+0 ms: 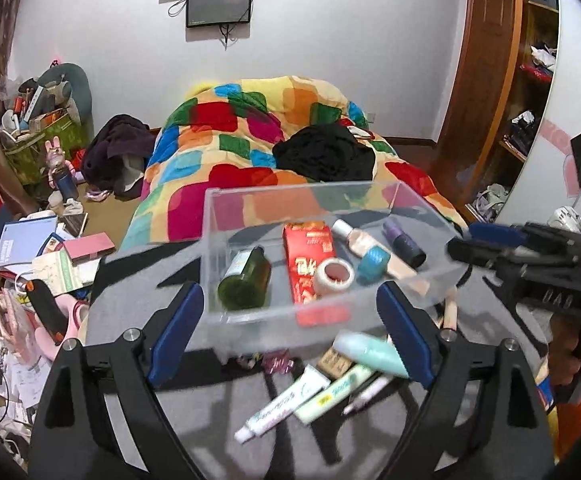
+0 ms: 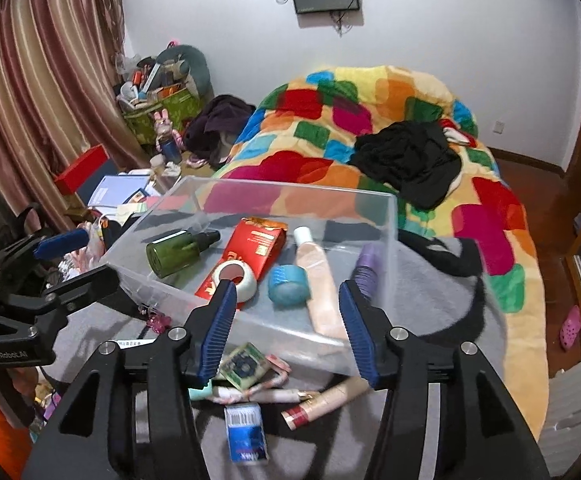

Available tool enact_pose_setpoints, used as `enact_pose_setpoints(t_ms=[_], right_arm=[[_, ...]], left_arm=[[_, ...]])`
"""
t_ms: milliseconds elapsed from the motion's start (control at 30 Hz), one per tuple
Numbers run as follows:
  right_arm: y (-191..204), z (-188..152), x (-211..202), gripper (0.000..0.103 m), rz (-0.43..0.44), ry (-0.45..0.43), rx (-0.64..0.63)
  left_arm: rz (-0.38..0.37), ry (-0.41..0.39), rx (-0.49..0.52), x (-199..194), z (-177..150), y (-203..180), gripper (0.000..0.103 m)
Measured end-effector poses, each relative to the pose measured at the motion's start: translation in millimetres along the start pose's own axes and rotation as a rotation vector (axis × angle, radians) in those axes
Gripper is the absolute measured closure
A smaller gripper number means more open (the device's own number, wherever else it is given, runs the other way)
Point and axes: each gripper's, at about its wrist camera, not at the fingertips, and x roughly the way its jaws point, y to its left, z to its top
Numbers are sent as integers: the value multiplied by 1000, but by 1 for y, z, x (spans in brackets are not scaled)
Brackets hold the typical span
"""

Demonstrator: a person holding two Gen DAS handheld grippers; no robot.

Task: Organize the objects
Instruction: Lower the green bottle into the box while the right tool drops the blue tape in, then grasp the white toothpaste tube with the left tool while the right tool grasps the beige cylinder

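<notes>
1. Two hand-held grippers: our left hand-held gripper (image 1: 290,336) and right hand-held gripper (image 2: 288,330) both gape, holding nothing.
2. The clear bin (image 1: 250,322) sits on the grey bed cover (image 2: 430,280); loose tubes (image 1: 286,406) lie near its front edge.

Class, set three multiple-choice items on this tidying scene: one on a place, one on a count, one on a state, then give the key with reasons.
1. Where does the green bottle lie?
A. Inside the clear box
B. On the quilt
C. Among the loose items in front of the box

2. How many tape rolls lie in the box?
A. None
B. Two
C. Four

3. How do the jaws of the left tool stand?
A. Shut on a tube
B. Shut on the box wall
C. Open, holding nothing

Key: 1 A, the bottle lies on its side on the box floor. 2 B, a white roll and a blue roll sit side by side. 3 C, the blue pads stand wide apart with nothing between them.
</notes>
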Motion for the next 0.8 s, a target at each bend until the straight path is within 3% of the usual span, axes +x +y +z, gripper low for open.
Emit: enact_pose_setpoints(t_ms=[267,500,667,800], right_arm=[[-21,-28,-12,51,-61,20,54],[-35,-55,16,51,-55,131,148],[-40,-65,40,51,-22,195,218],[-41,-71,42,51,-41,196,212]], left_arm=[[14,71,-29,2,-41,21,14],[28,161,-61,21,-72,37,14],[7,180,-92,37,-75,36,14],[-39,166,-92,37,-79,27,26]])
